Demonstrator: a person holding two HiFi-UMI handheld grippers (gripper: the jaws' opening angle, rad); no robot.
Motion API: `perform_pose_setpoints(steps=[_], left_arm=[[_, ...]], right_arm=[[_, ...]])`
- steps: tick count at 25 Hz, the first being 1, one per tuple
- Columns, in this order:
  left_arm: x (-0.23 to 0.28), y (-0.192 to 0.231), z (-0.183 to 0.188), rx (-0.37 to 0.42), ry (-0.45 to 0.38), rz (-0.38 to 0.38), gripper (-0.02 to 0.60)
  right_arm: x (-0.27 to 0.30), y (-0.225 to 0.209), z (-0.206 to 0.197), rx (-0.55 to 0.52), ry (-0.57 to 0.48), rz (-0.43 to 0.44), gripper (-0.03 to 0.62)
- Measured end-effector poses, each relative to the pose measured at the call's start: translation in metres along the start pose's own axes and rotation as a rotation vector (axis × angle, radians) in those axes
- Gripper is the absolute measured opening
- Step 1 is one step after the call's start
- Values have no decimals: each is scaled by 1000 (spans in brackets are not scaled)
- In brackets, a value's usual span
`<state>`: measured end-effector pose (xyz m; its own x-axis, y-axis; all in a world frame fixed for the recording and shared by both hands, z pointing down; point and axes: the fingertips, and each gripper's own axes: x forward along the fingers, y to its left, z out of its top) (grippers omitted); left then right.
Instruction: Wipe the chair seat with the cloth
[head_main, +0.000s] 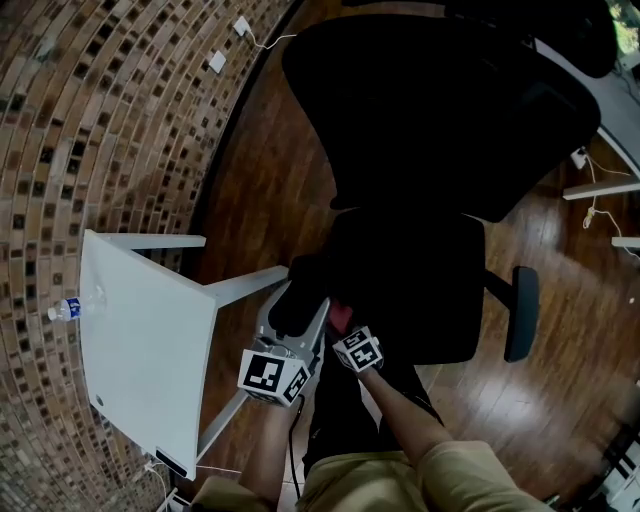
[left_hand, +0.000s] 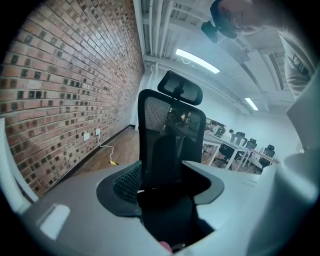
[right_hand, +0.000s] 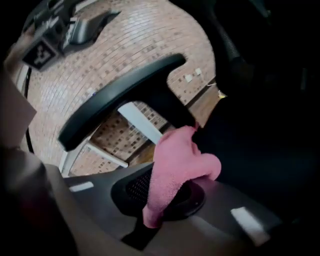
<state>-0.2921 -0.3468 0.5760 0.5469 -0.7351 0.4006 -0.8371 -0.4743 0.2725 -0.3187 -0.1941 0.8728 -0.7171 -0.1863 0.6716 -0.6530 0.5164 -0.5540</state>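
Note:
A black office chair stands in front of me, its seat (head_main: 425, 285) below the mesh backrest (head_main: 440, 110). My right gripper (head_main: 345, 328) is shut on a pink cloth (head_main: 340, 316) at the seat's front left corner. In the right gripper view the cloth (right_hand: 181, 161) hangs bunched from the jaws of my right gripper (right_hand: 165, 192), touching the dark seat (right_hand: 260, 145), just under the left armrest (right_hand: 120, 97). My left gripper (head_main: 298, 312) sits at that armrest (head_main: 300, 288). In the left gripper view my left gripper (left_hand: 167, 200) has the dark armrest pad filling the gap between its jaws.
A white table (head_main: 150, 345) stands close on the left with a water bottle (head_main: 65, 310) at its far edge. A brick wall (head_main: 110, 120) curves along the left. The chair's right armrest (head_main: 522, 312) sticks out over the wooden floor (head_main: 560, 360). White desks (head_main: 600, 190) stand at right.

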Motion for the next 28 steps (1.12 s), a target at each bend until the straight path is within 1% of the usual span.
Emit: perform_pose_setpoints(steps=[1, 3, 4, 6, 8, 11, 13, 15, 16, 17, 18, 19, 20, 21, 22, 23, 25, 28], left_arm=[[0, -1, -2, 3, 8, -4, 229], [0, -3, -6, 7, 20, -11, 229], [0, -4, -8, 8, 24, -13, 229], [1, -6, -12, 6, 32, -17, 229], [3, -11, -16, -2, 38, -25, 229], [8, -26, -19, -14, 43, -52, 229], [10, -36, -19, -15, 42, -73, 229], [12, -42, -16, -15, 36, -87, 229], [12, -44, -15, -16, 32, -90, 229], [12, -44, -13, -16, 29, -91, 229], [11, -44, -11, -16, 25, -89, 229], [9, -43, -9, -15, 23, -86, 229], [7, -41, -8, -14, 21, -82, 229], [5, -39, -7, -14, 20, -76, 229], [3, -36, -6, -15, 19, -70, 229], [0, -33, -5, -16, 18, -64, 229], [-7, -26, -3, -18, 19, -50, 229], [-15, -18, -2, -15, 18, -28, 229]], right_arm=[[8, 4, -3, -30, 28, -2, 15], [8, -11, -13, -66, 75, -61, 15], [1, -27, -20, -65, 92, -107, 15], [-27, -71, -40, -26, 119, -218, 15], [-76, -125, -72, 22, 165, -352, 15], [-179, -210, -129, 89, 258, -584, 15], [-245, -250, -156, 168, 267, -708, 15], [-295, -274, -171, 233, 253, -809, 15], [-311, -280, -175, 259, 249, -850, 15], [-320, -283, -177, 289, 241, -877, 15], [-320, -281, -175, 324, 217, -884, 15], [-313, -276, -169, 358, 175, -869, 15], [-298, -266, -158, 379, 124, -834, 15], [-276, -251, -143, 368, 78, -778, 15], [-247, -231, -124, 324, 44, -700, 15], [-213, -203, -105, 262, 23, -604, 15], [-142, -135, -69, 151, -2, -392, 15], [-53, -34, -23, 46, -39, -115, 15]])
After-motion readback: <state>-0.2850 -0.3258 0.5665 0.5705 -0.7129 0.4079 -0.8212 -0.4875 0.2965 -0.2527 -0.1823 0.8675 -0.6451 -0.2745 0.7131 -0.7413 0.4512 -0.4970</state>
